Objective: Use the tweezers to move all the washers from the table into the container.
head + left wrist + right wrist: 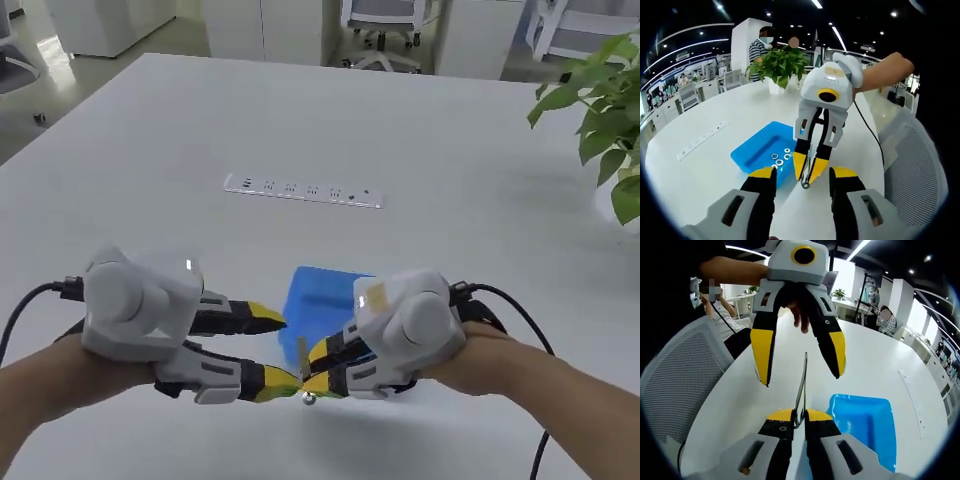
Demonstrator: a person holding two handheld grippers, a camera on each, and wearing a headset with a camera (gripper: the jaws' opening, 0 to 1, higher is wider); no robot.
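Blue container [322, 288] on white worktop [420, 130], several washers [782, 157] inside. Right hand-held gripper [794, 416] clamped on tweezers [801, 382], tips at one washer [309, 398] just beside container. Left hand-held gripper [802, 173] jaws spread, holding nothing.

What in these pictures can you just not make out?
- Head view: the near end of the container, hidden behind the right claw.
- Left gripper view: the washers inside it, too small to count.
- Head view: the ring at the tip of the tweezers, too blurred to tell whether it is gripped or lying loose.
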